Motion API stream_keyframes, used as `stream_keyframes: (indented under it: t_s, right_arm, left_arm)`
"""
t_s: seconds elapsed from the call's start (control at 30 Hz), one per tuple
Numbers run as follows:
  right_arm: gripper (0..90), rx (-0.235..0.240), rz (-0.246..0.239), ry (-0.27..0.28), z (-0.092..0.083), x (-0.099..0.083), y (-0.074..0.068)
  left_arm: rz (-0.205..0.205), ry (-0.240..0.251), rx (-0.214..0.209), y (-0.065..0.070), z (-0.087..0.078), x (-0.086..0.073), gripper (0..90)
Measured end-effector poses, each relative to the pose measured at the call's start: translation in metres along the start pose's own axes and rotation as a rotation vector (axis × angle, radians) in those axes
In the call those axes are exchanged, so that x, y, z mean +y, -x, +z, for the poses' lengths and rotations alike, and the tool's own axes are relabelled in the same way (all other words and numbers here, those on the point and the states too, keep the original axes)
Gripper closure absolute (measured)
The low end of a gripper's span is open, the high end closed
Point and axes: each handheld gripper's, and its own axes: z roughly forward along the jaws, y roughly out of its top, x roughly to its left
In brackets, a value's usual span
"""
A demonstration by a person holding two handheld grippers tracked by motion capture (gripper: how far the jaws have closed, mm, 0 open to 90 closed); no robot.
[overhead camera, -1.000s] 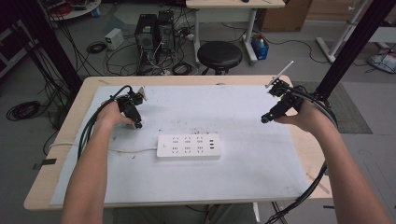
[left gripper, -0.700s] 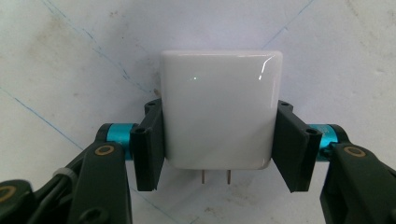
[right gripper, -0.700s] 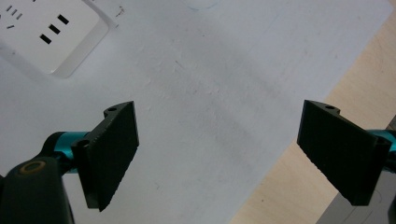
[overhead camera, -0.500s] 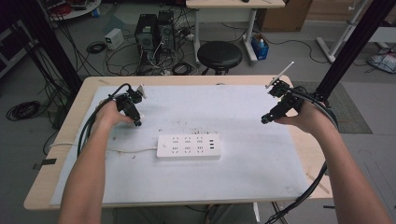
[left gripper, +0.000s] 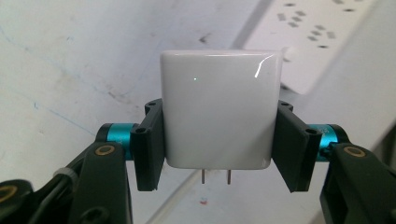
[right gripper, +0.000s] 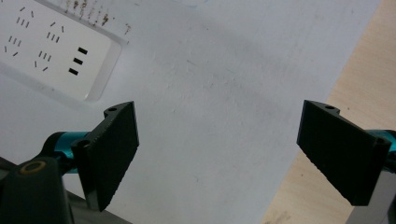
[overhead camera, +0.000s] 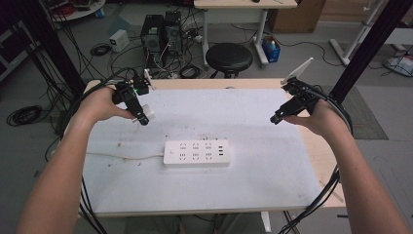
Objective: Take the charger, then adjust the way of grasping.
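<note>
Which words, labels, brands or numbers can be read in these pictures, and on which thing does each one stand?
None can be read.
White charger, held in the left gripper: plain glossy face, no print.
Power strip: sockets and slots, no legible marking.
Blue container on the floor: any label too small to read.

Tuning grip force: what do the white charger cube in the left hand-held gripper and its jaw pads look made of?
Charger cube: looks like glossy moulded plastic, going by its sharp light glints and rounded edges; its two prongs look like bare metal. Pads of the left hand-held gripper: matte black, likely plastic or hard rubber; there is no shine. The look alone cannot settle which.
</note>
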Motion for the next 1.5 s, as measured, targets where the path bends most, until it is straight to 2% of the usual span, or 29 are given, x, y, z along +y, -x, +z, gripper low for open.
stream_keyframes:
  t_s: [0.03,0.1,0.23,0.37,0.47,0.57,0.67,0.7,0.73,0.77,0.83,0.93,1.07,1.1,1.23,1.33,1.43,1.5]
  right_arm:
    - [12.2,-0.003,0.004,-0.002,-0.001,0.001,-0.001]
    - [12.2,-0.013,0.005,-0.002,-0.003,0.002,-0.003]
    - [12.2,-0.019,0.005,0.002,-0.006,0.004,-0.005]
    - [12.2,-0.023,0.011,0.005,-0.006,0.004,-0.007]
    - [12.2,-0.013,0.016,0.013,-0.008,0.003,-0.007]
    - [12.2,0.034,0.031,0.017,-0.008,0.001,-0.006]
    - [12.2,0.062,0.06,0.029,-0.009,-0.001,-0.003]
    - [12.2,0.062,0.06,0.029,-0.009,-0.001,-0.003]
    - [12.2,0.081,0.07,0.028,-0.009,-0.002,-0.002]
    - [12.2,0.135,0.099,0.032,-0.008,-0.003,0.0]
    - [12.6,0.182,0.123,0.043,-0.007,-0.004,-0.002]
    - [15.5,0.254,0.155,0.056,-0.005,-0.004,-0.008]
    - [15.6,0.398,0.198,0.057,0.0,-0.003,-0.017]
    - [15.8,0.434,0.214,0.063,0.002,-0.003,-0.019]
    - [17.9,0.556,0.265,0.079,0.008,-0.002,-0.023]
    - [25.4,0.652,0.303,0.105,0.012,-0.003,-0.025]
    - [31.9,0.696,0.321,0.116,0.016,-0.002,-0.027]
    - [32.7,0.742,0.334,0.108,0.019,-0.001,-0.031]
  left_arm:
    - [0.01,-0.003,0.008,0.003,-0.005,0.001,42.4]
    - [0.0,0.005,0.02,0.008,-0.012,0.002,42.4]
    - [0.013,0.021,0.021,0.015,-0.021,0.004,42.4]
    - [0.017,0.023,0.028,0.019,-0.024,0.005,42.4]
    - [0.037,0.025,0.042,0.023,-0.023,0.008,42.4]
    - [0.085,0.06,0.047,0.03,-0.022,0.014,42.4]
    - [0.139,0.122,0.02,0.041,-0.017,0.024,42.4]
    - [0.139,0.122,0.02,0.041,-0.017,0.024,42.5]
    - [0.192,0.157,-0.002,0.05,-0.014,0.033,42.5]
    - [0.223,0.176,-0.014,0.055,-0.012,0.038,42.4]
    - [0.269,0.225,-0.048,0.064,-0.007,0.046,42.5]
    - [0.323,0.305,-0.095,0.077,0.002,0.058,42.5]
    - [0.384,0.399,-0.144,0.09,0.013,0.071,42.5]
    - [0.392,0.419,-0.158,0.093,0.016,0.075,42.5]
    - [0.422,0.478,-0.165,0.103,0.027,0.087,42.5]
    - [0.43,0.517,-0.165,0.11,0.034,0.095,42.5]
    - [0.426,0.555,-0.155,0.117,0.041,0.103,42.5]
    - [0.428,0.572,-0.143,0.122,0.045,0.108,42.5]
